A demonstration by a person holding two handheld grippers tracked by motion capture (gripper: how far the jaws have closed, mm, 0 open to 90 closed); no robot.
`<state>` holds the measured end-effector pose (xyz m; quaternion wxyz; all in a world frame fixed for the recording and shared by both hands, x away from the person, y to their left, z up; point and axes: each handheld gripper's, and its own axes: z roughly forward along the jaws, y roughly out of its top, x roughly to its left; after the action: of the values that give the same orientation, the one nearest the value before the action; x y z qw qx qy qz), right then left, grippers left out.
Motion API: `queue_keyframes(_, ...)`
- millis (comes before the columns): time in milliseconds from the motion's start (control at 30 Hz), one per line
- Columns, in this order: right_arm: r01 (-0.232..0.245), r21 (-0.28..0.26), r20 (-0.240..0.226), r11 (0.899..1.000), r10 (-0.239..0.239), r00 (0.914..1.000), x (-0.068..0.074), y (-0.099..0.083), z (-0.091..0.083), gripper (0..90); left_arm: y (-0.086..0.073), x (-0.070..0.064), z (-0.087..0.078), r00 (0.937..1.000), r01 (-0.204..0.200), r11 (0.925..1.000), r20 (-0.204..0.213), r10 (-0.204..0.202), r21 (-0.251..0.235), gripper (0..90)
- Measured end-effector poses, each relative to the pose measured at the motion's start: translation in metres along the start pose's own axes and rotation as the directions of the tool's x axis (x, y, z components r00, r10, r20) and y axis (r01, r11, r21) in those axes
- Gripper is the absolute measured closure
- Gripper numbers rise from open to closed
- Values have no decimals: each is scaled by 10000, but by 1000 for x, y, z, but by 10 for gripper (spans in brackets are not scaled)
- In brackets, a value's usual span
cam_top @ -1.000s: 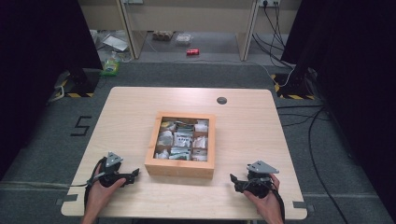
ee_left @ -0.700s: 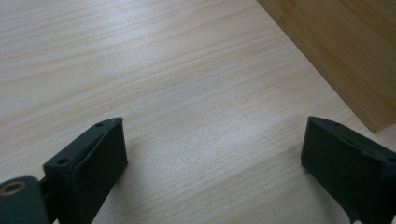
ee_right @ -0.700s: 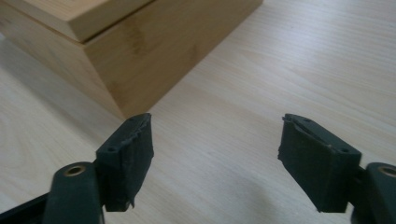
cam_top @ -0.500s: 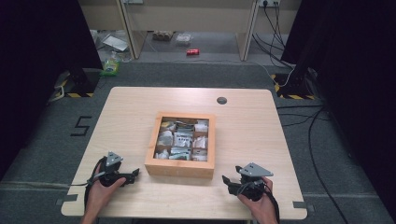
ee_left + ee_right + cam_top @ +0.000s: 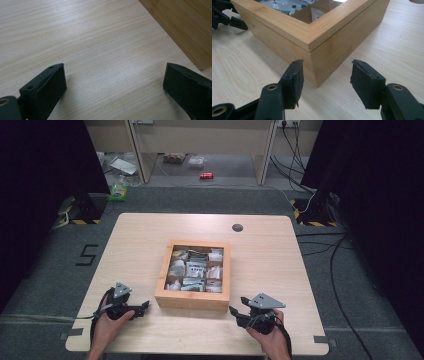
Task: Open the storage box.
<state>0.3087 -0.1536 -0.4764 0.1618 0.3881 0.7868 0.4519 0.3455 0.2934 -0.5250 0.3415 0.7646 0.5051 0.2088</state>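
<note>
From the high view, a wooden box sits near the middle of the table, its compartments filled with small packets. The left gripper rests just off the box's near left corner, the right gripper just off its near right corner, each held in a hand.

The left gripper view looks along the left gripper, its jaws spread wide over bare tabletop, with the box's side wall beyond to the upper right.

In the right gripper view, the right gripper has its jaws wide apart, straddling the box's corner without touching it. The packets show inside, and the left gripper lies beyond the box's far side.
</note>
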Motion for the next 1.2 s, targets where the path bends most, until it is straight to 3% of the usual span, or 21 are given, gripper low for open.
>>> queue_keyframes(333,130,-58,-77,9999,-130,9999,4,3,2,483,0,0,1,10000,-38,10000,42,38,56,20)
queue_keyframes(567,455,-108,-195,9989,-457,9988,12,5,7,503,0,0,1,10000,-35,10000,39,35,62,17)
queue_keyframes(733,705,-6,-37,9975,-705,9975,14,3,11,521,3,1,4,10000,-52,9999,46,52,128,0)
queue_keyframes(1000,575,-131,59,9983,-574,9983,12,2,12,552,5,2,6,9999,-81,9999,73,80,128,0)
queue_keyframes(1200,809,-117,-97,9967,-811,9967,16,3,15,565,4,2,5,10000,-76,9999,44,76,113,0)
